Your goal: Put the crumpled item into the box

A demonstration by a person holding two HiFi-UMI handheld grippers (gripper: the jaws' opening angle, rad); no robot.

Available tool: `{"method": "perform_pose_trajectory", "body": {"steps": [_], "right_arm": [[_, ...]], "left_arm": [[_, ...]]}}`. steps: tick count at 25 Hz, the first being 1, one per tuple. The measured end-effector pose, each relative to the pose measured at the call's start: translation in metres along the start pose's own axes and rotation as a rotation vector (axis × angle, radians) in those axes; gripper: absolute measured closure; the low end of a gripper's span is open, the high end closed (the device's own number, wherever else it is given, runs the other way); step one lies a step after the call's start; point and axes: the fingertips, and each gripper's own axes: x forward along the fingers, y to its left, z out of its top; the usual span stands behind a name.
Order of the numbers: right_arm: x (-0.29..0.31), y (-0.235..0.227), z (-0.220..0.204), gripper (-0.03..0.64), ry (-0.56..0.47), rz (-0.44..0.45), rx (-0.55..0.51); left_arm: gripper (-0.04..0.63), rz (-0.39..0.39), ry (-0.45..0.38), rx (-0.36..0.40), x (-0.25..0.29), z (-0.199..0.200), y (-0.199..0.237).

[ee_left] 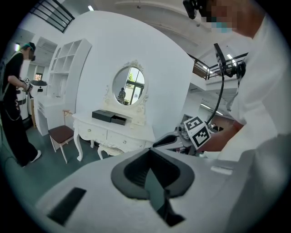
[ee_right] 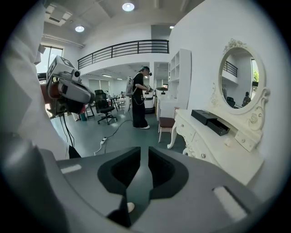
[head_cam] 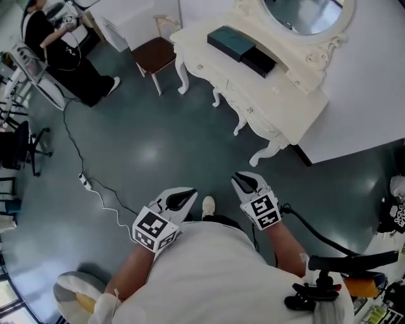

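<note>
A dark box (head_cam: 231, 43) lies on the white vanity table (head_cam: 278, 120) at the far side of the room, with a black tray-like part (head_cam: 258, 61) beside it. The box also shows in the left gripper view (ee_left: 103, 115) and the right gripper view (ee_right: 203, 116). A small pale lump (ee_right: 227, 142) sits on the table top; I cannot tell what it is. My left gripper (head_cam: 183, 199) and right gripper (head_cam: 247, 183) hang side by side close to my body, above the floor and well short of the table. Both stand open by a narrow gap, with nothing between the jaws (ee_left: 148, 157) (ee_right: 142, 152).
An oval mirror (head_cam: 307, 16) stands on the table. A brown-seated chair (head_cam: 155, 56) is left of it. Another person (head_cam: 63, 50) stands at the far left beside office chairs. A cable with a power strip (head_cam: 85, 182) runs across the grey floor. A white wall (head_cam: 373, 82) is behind the table.
</note>
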Motion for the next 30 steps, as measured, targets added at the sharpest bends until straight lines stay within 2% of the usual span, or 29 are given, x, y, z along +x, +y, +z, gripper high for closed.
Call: {"method": "perform_pose_trajectory", "body": {"steps": [6, 10, 17, 21, 25, 30], "right_arm": [[0.039, -0.052, 0.01, 0.554, 0.034, -0.057, 0.068], [0.076, -0.091, 0.027, 0.545, 0.044, -0.13, 0.101], [0.138, -0.155, 0.087, 0.545, 0.042, -0.284, 0.171], [0.169, -0.188, 0.112, 0.551, 0.035, -0.375, 0.208], [0.182, -0.211, 0.116, 0.551, 0.062, -0.452, 0.231], [0.171, -0.275, 0.091, 0.551, 0.117, -0.539, 0.252]], "left_arm": [[0.592, -0.055, 0.049, 0.008, 0.035, 0.022, 0.064], [0.592, -0.119, 0.042, 0.037, 0.062, 0.049, 0.123], [0.594, -0.277, 0.057, 0.15, 0.096, 0.129, 0.223], [0.594, -0.34, 0.075, 0.183, 0.102, 0.152, 0.279], [0.594, -0.373, 0.103, 0.16, 0.113, 0.157, 0.322], [0.594, -0.397, 0.103, 0.12, 0.151, 0.172, 0.334]]}}
